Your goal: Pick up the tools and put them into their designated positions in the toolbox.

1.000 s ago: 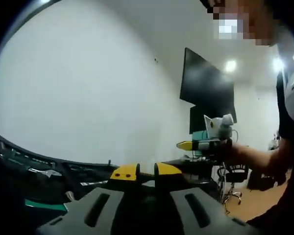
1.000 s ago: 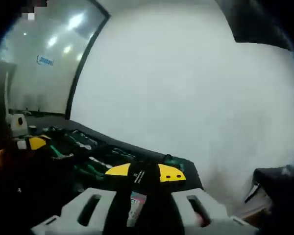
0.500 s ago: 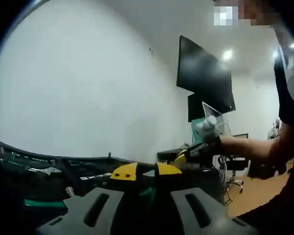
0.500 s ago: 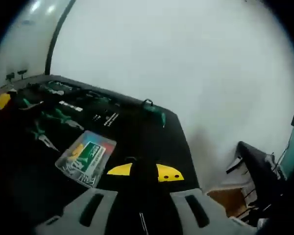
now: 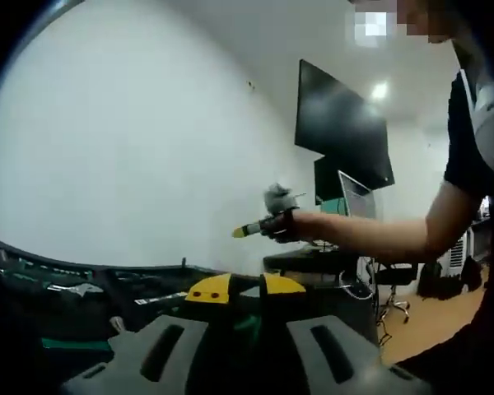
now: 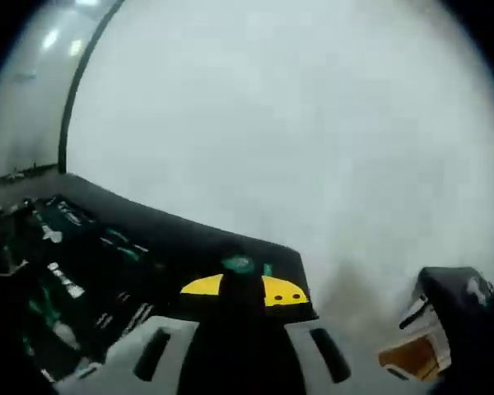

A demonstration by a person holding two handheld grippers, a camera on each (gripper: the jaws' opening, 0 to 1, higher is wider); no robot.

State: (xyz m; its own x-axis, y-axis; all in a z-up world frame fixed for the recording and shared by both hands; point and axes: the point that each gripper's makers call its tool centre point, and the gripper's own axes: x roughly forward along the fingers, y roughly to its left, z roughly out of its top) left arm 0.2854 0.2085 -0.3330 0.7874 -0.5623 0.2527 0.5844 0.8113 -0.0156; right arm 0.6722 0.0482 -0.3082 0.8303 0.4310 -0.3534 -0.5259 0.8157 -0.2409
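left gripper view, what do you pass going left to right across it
toolbox tray with green-handled tools → left tongs → right tongs held out by the person's arm → wall screen → office chair

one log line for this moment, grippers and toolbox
left gripper: shut, empty, low over toolbox | right gripper: shut on dark tool, raised above toolbox far edge | toolbox: open, tools inside

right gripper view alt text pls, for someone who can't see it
The right gripper, yellow-tipped, is shut on a dark tool with a green end, held above the black toolbox. Green-handled tools lie in the toolbox's slots at lower left, with a plain white wall behind.
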